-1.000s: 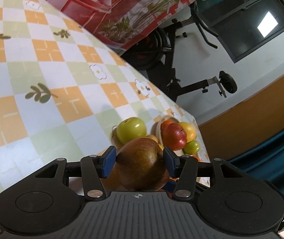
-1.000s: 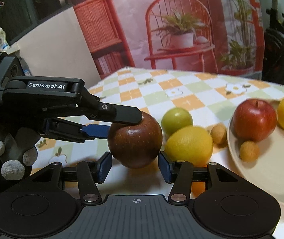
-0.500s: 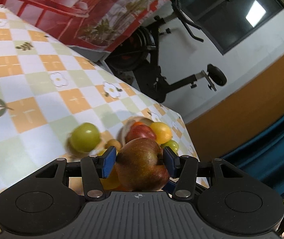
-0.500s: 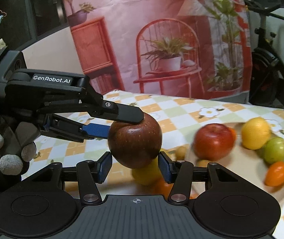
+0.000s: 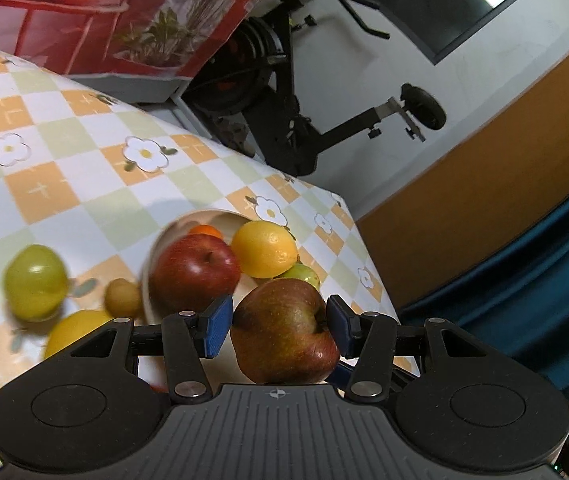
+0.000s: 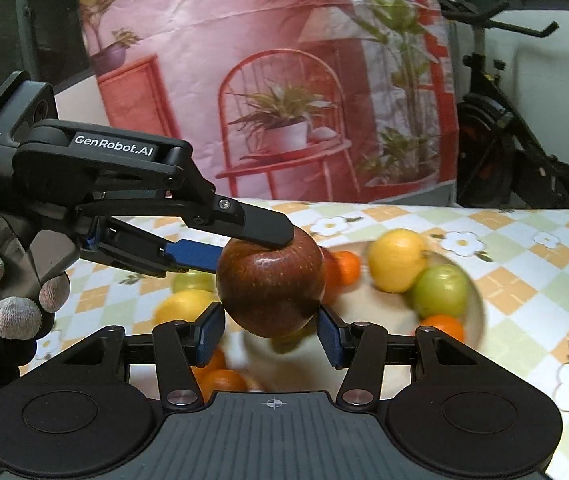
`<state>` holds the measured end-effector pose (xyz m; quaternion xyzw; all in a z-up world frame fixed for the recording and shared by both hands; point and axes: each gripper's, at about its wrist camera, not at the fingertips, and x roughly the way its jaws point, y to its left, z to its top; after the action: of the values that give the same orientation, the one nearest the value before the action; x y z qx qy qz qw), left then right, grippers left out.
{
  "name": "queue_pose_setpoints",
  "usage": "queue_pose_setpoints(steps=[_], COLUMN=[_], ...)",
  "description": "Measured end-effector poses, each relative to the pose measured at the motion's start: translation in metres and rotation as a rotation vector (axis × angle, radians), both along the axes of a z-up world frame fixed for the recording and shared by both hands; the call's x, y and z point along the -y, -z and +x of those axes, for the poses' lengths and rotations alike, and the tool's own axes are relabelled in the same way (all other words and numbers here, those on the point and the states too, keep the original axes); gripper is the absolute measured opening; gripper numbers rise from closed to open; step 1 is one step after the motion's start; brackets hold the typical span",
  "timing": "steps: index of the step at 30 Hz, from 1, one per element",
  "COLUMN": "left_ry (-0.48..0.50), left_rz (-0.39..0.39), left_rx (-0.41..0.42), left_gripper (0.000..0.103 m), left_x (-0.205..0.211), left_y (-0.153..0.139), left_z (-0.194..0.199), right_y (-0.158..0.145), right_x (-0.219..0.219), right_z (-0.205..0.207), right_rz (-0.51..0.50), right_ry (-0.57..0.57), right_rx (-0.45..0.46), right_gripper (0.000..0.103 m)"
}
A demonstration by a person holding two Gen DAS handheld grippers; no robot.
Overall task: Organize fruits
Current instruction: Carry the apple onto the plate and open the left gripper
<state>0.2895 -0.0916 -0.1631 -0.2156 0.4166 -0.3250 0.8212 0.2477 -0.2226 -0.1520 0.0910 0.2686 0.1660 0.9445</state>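
I see one tabletop (image 5: 64, 184) under a checked orange, green and white cloth with flowers; its far edge and right corner show in both views, and past them stand an exercise bike (image 5: 284, 92) and a printed backdrop (image 6: 284, 80), so open room lies mainly on the bare cloth left of the plate. One pale plate (image 6: 478, 300) sits near that right corner, blurred, its near rim cut off by my own claw. On it I count one red apple (image 5: 196, 272), one yellow citrus (image 5: 264, 248), one green fruit (image 6: 440, 290) and two small orange fruits (image 6: 444, 326), one partly behind the apple. Off the plate, on the cloth, lie one green fruit (image 5: 36, 280), one yellow lemon (image 5: 72, 328) partly hidden by the claw body, and one small brown fruit (image 5: 122, 300) just beside the rim; some orange pieces low in the right view are too blurred to count. The dark red apple (image 5: 284, 336) is held in the air above the plate's near side. My left claw (image 5: 278, 330) is partly open and clamped on it from both sides. My right claw (image 6: 270, 330) stands partly open with its blue pads at the apple's lower flanks; I cannot tell whether they press. A gloved hand (image 6: 8, 288) holds the left tool.
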Motion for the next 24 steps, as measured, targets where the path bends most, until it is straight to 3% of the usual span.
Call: queue_pose_setpoints(steps=[16,24], left_ry=[0.013,0.002], left_rz=[0.116,0.121], left_rx=[-0.019,-0.024], left_gripper=[0.054,0.054], left_x=[0.042,0.047], left_y=[0.010,0.008], left_z=[0.030,0.037], right_y=[0.033,0.030], right_x=[0.031,0.034], right_z=[0.033,0.041], right_rz=[-0.054,-0.060], right_ry=[0.001,0.003], right_rx=[-0.038,-0.038], right_gripper=[0.047,0.047])
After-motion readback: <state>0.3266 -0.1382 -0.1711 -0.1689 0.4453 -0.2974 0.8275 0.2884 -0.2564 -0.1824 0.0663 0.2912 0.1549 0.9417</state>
